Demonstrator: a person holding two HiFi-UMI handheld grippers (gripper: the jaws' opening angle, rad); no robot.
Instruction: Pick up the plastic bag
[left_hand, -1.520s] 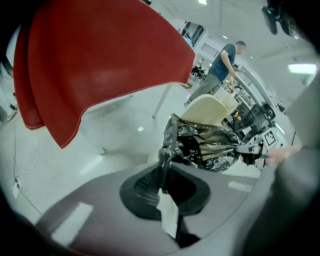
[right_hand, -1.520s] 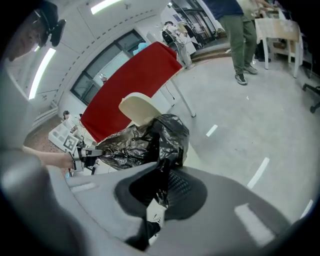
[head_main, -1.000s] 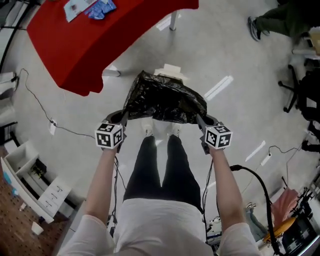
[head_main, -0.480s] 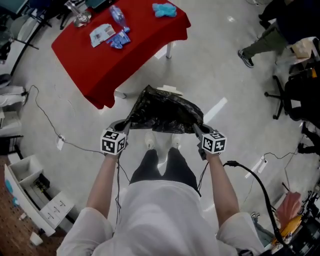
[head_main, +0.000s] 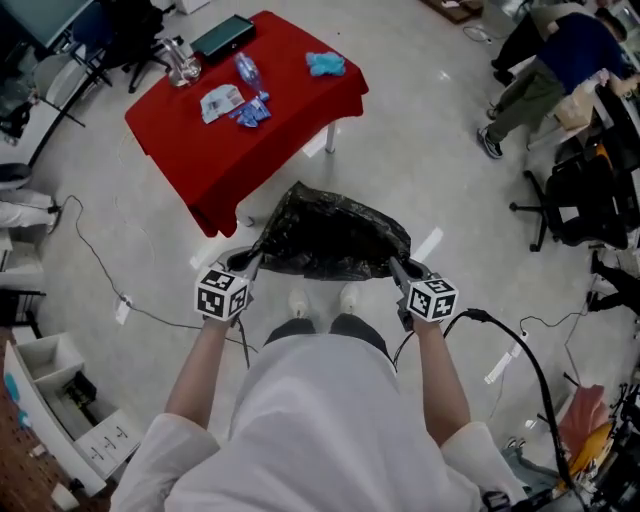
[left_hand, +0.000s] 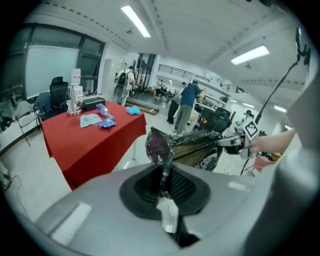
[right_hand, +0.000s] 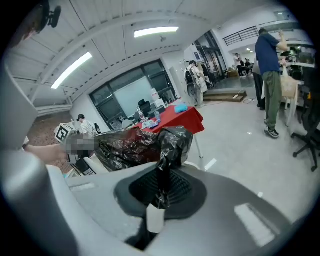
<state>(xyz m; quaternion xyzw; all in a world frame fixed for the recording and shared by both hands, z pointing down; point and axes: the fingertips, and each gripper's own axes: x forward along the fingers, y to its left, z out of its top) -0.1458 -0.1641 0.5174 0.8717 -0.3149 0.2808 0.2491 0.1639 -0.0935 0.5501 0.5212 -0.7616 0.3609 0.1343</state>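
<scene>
Black plastic bag (head_main: 335, 238) is held up and stretched, long axis 9-to-3, left claw (head_main: 248, 260) pinching its 9 o'clock corner, right claw (head_main: 397, 266) pinching its 3 o'clock corner, red counter (head_main: 262, 140) at 11.

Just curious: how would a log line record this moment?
left gripper: shut on black crinkled plastic bag | right gripper: shut on bag | bag: aloft

A glossy black plastic bag (head_main: 335, 238), a red-draped bench (head_main: 240, 130), and black-and-white square-patterned marker cubes (head_main: 220, 294) over a pale grey floor (head_main: 420, 150).
</scene>
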